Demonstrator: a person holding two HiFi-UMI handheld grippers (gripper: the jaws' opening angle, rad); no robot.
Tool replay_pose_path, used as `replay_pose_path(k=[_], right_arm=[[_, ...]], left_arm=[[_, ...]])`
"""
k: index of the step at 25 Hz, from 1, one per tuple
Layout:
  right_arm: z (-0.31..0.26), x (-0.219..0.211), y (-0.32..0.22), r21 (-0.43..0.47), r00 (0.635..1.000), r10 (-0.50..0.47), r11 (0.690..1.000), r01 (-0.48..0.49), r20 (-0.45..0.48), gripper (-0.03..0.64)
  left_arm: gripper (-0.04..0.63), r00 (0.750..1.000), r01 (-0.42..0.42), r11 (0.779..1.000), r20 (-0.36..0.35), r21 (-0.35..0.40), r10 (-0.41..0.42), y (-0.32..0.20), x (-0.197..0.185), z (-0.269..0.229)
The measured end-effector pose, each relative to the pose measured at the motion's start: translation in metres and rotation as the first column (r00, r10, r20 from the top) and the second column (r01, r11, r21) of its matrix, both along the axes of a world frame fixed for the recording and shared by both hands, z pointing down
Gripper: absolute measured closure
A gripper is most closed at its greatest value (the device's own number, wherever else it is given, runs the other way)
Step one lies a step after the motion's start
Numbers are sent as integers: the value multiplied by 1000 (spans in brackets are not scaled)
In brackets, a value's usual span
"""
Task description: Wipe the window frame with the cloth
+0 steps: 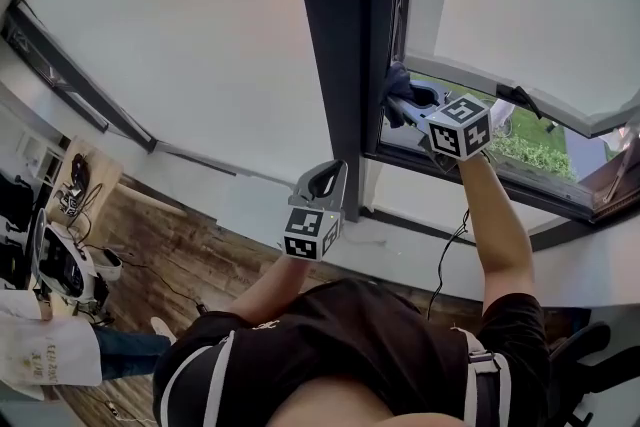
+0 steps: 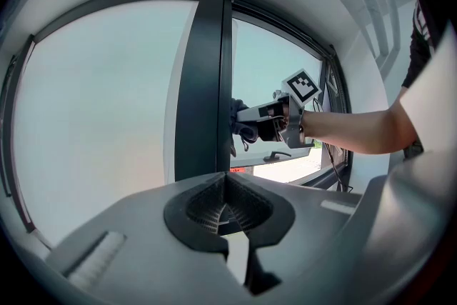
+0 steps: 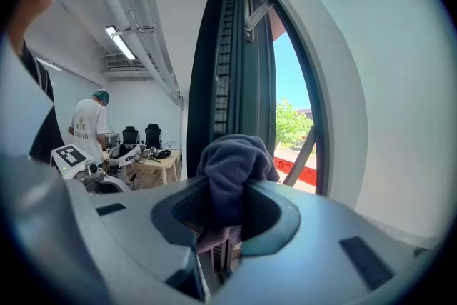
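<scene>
A dark upright window frame post (image 1: 340,35) runs between a shaded pane and an open sash. My right gripper (image 1: 405,100) is shut on a dark blue cloth (image 1: 397,80) and holds it against the post's right edge, at the opening. In the right gripper view the cloth (image 3: 232,168) bulges out of the right gripper (image 3: 225,203), with the frame's channel (image 3: 228,68) right behind it. My left gripper (image 1: 325,185) is lower down by the foot of the post, shut with nothing in it. The left gripper (image 2: 226,207) faces the post (image 2: 207,82) and sees the cloth (image 2: 239,126).
The open sash (image 1: 520,95) swings outward at the right, with greenery beyond. A window handle (image 2: 275,155) sits on the lower frame. A cable (image 1: 450,255) hangs under the sill. A person in a white shirt (image 1: 50,350) stands by a desk with equipment (image 1: 65,255) behind.
</scene>
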State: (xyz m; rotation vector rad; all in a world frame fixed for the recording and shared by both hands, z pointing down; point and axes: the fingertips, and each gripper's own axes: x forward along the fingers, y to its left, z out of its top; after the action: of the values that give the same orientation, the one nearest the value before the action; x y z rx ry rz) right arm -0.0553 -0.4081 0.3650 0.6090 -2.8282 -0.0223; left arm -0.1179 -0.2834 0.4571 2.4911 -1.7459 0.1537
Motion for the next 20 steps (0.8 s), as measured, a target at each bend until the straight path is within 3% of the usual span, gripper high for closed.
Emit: replay_pose_path(k=[10,20], right_arm=[[56,-1,0,-56,988,5,998,-14,-151,514],[110,-3,1,-59,948,18,998,-38,-317,514]], left_arm=[[586,1000,5,1000,-9,-7,-5,0,2,6],[586,999,28,999,-18,-17,-29,6,-7,11]])
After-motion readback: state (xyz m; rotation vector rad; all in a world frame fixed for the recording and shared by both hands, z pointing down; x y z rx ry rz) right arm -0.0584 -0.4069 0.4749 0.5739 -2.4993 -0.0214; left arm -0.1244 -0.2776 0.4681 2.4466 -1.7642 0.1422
